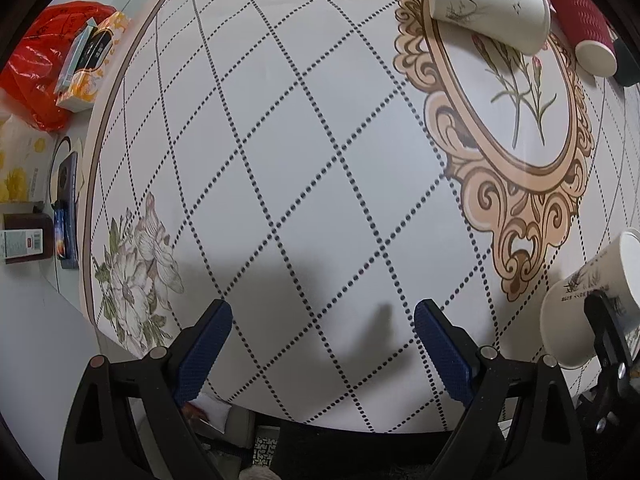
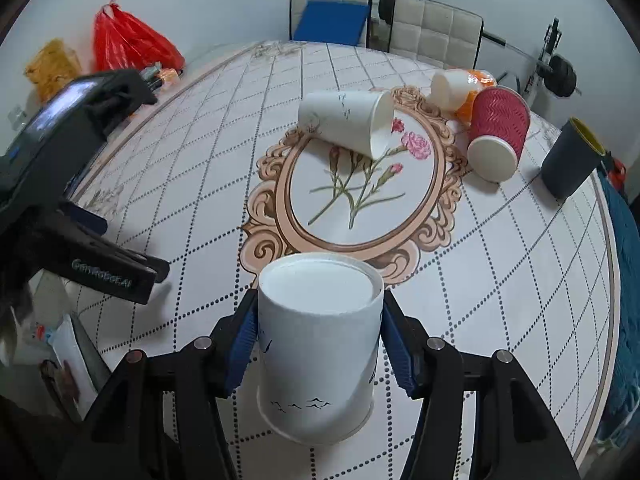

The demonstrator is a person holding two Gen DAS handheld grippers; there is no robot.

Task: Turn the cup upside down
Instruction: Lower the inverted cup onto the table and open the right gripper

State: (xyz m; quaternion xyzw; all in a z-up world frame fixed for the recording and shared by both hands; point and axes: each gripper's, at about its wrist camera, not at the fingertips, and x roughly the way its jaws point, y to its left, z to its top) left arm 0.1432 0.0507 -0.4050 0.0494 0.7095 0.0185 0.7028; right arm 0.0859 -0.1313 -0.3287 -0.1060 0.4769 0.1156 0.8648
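My right gripper [image 2: 318, 340] is shut on a white paper cup [image 2: 318, 356] printed with small birds. The cup is held bottom up, its closed base facing me, over the near edge of the table. It also shows in the left wrist view [image 1: 588, 304], tilted, with one black finger of the right gripper across it. My left gripper [image 1: 322, 344] is open and empty above the patterned tablecloth [image 1: 280, 160], near the table's front edge. The left gripper's body shows at the left of the right wrist view [image 2: 80, 240].
A second white cup [image 2: 346, 122] lies on its side on the oval flower frame. A red ribbed cup [image 2: 498, 132] lies beside it, a dark cup [image 2: 568, 156] stands at the right edge, another white cup [image 2: 450, 88] behind. Red bag [image 2: 128, 42] far left, chairs behind.
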